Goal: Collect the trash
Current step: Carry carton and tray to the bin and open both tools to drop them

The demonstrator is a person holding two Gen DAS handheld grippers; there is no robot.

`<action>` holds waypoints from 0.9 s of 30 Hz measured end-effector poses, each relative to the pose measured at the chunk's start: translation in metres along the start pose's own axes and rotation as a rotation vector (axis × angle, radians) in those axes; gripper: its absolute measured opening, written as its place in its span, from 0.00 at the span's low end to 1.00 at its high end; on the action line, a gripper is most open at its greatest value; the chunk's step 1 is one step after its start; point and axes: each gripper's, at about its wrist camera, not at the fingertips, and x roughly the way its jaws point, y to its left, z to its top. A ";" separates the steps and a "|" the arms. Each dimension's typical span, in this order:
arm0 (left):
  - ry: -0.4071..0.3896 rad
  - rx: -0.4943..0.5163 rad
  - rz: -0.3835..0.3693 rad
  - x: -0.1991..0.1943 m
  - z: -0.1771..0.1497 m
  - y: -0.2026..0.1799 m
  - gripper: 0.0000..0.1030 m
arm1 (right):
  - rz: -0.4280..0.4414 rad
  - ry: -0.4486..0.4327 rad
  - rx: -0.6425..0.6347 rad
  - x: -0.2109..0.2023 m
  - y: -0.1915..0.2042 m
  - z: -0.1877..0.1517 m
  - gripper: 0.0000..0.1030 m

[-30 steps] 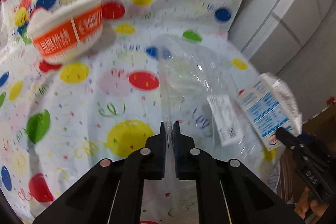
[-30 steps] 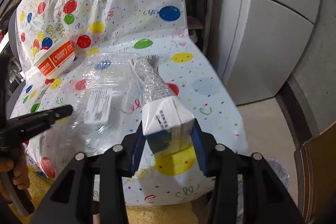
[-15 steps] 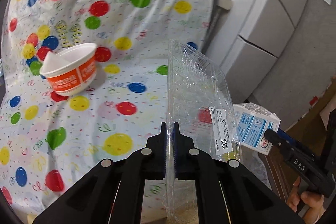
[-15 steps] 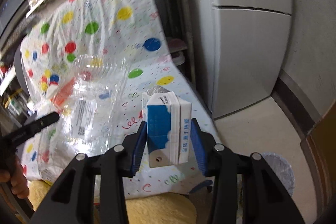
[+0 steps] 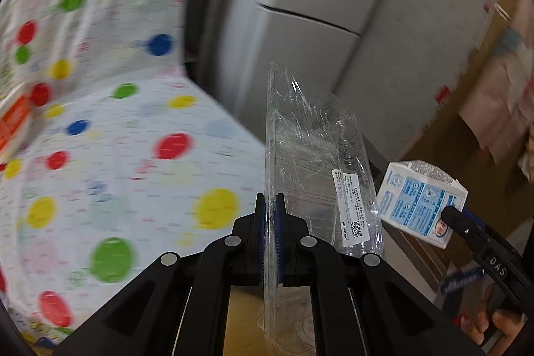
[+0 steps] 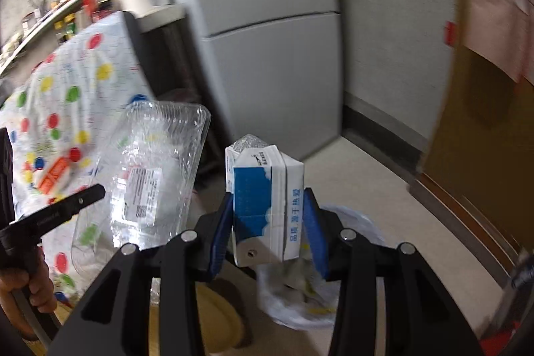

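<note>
Left gripper (image 5: 270,206) is clamped tight on the rim of a clear plastic clamshell tray (image 5: 317,162), jaws nearly touching with only the thin plastic between them. The tray stands on edge, its long axis running up and away from the fingertips, its white label (image 5: 348,206) facing right of the claw. It looks empty, only crinkled film showing inside.

Right gripper (image 6: 270,219) holds a blue-and-white milk carton (image 6: 263,199), blue pads pressed on both side faces, jaws spread about the carton's width. The carton stands upright, long axis vertical, its foil-lined gable top (image 6: 248,144) pointing up and away.

Just below and ahead of the right claw sits a bin with a white liner (image 6: 353,219), crumpled scraps inside. Left of both claws lies the balloon-print cloth (image 5: 116,155), carrying an orange-banded paper bowl (image 5: 15,125).
</note>
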 end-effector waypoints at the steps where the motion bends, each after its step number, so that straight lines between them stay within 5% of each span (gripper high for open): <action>1: 0.004 0.027 -0.009 0.008 -0.002 -0.013 0.05 | -0.030 0.004 0.019 -0.003 -0.013 -0.005 0.40; 8: 0.066 0.130 -0.042 0.063 -0.023 -0.069 0.05 | -0.167 0.028 0.114 -0.003 -0.070 -0.037 0.40; 18: 0.168 0.163 -0.086 0.122 -0.025 -0.105 0.06 | -0.184 0.092 0.165 0.031 -0.093 -0.044 0.41; 21: 0.185 0.162 -0.109 0.128 -0.023 -0.110 0.14 | -0.179 0.101 0.173 0.037 -0.096 -0.042 0.49; 23: 0.191 0.182 -0.118 0.132 -0.022 -0.114 0.34 | -0.175 0.100 0.174 0.040 -0.099 -0.041 0.55; 27: 0.192 0.187 -0.128 0.135 -0.022 -0.114 0.38 | -0.173 0.098 0.183 0.039 -0.100 -0.040 0.55</action>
